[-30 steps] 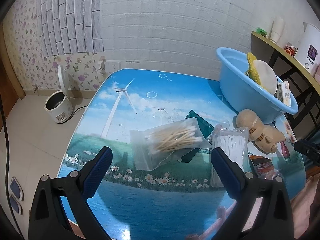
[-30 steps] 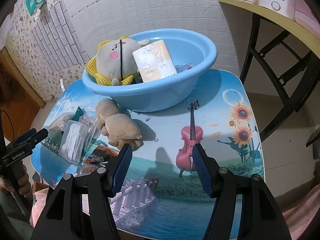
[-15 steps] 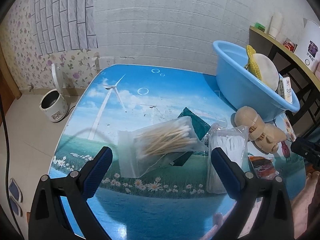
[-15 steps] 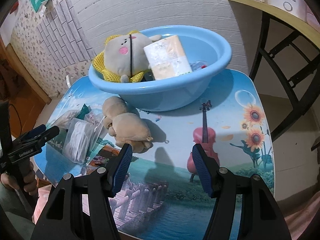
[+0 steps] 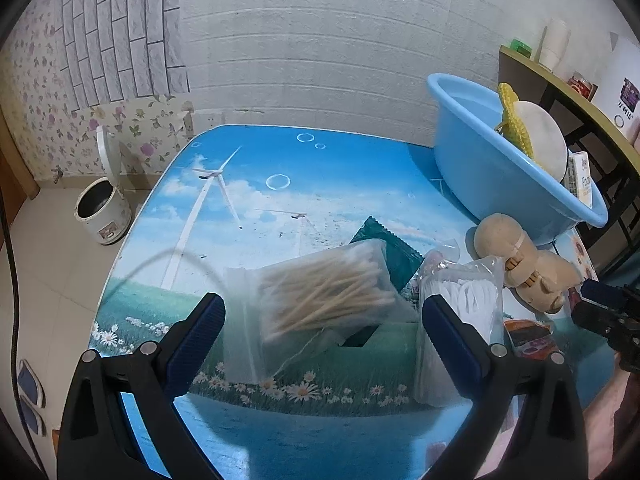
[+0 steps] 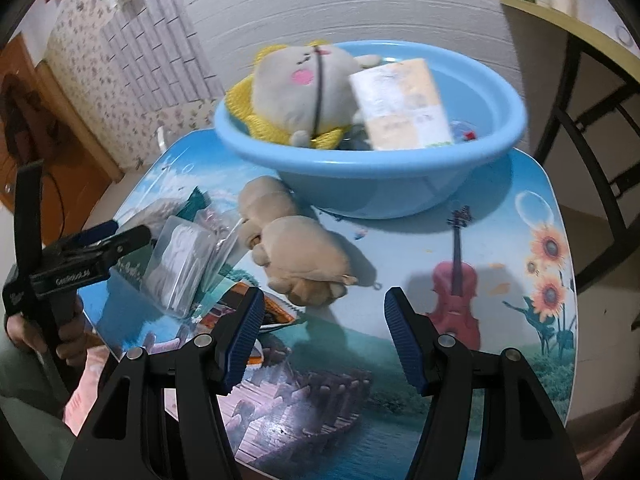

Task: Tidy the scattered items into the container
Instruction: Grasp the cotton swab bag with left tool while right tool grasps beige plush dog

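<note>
A blue basin [image 6: 400, 184] [image 5: 488, 176] stands at the back of the picture-printed table [image 5: 304, 184] and holds a grey plush with yellow trim [image 6: 296, 92] and a pale packet [image 6: 400, 108]. On the table lie a tan plush toy [image 6: 304, 256] [image 5: 520, 256], a bag of cotton swabs [image 5: 324, 292], a bag of white pieces [image 5: 468, 304] [image 6: 180, 268], a dark green sachet [image 5: 384, 248] and an orange packet [image 6: 272, 312]. My left gripper [image 5: 320, 320] is open, its fingers flanking the swab bag from above. My right gripper [image 6: 322, 320] is open, just in front of the tan plush.
A rice cooker [image 5: 102, 208] sits on the floor left of the table. A dark-framed shelf [image 5: 568, 92] with cups and boxes stands at the right behind the basin. A person's hand [image 6: 48, 332] holds the left gripper's handle. The table's right part shows a violin print [image 6: 456, 280].
Both grippers have come closer to the table. The swab bag now lies between the left fingers in view; the tan plush sits nearer the right fingertips. The right view has rolled slightly.
</note>
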`<state>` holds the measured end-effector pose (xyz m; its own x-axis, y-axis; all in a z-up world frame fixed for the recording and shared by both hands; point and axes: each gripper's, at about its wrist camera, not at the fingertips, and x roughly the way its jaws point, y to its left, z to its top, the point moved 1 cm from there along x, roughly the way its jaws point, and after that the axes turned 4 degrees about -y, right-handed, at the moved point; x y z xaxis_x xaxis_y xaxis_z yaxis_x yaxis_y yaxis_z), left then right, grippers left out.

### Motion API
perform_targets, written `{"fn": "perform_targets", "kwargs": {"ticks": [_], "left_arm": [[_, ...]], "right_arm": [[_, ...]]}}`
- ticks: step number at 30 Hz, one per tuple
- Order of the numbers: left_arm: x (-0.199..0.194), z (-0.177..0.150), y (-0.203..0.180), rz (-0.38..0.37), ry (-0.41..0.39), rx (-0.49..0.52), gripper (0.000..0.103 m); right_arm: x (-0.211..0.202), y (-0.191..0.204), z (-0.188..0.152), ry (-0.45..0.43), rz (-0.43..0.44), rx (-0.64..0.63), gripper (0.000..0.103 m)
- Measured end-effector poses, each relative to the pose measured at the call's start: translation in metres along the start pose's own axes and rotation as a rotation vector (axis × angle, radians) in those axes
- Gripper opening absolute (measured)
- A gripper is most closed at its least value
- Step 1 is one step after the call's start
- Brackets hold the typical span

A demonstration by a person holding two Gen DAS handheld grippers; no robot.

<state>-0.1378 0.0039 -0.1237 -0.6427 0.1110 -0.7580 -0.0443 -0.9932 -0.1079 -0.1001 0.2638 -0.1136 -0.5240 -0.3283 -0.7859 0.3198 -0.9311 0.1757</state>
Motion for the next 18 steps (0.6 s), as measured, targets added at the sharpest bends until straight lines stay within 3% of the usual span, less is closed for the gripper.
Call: {"fn": "perform_targets", "kwargs": {"ticks": [18], "left_arm": [[0.013, 0.001, 0.0, -0.007, 0.014, 0.003, 0.1]], "right_arm": [[0.029, 0.015, 0.006, 0.06, 0.02, -0.081, 0.058]]}}
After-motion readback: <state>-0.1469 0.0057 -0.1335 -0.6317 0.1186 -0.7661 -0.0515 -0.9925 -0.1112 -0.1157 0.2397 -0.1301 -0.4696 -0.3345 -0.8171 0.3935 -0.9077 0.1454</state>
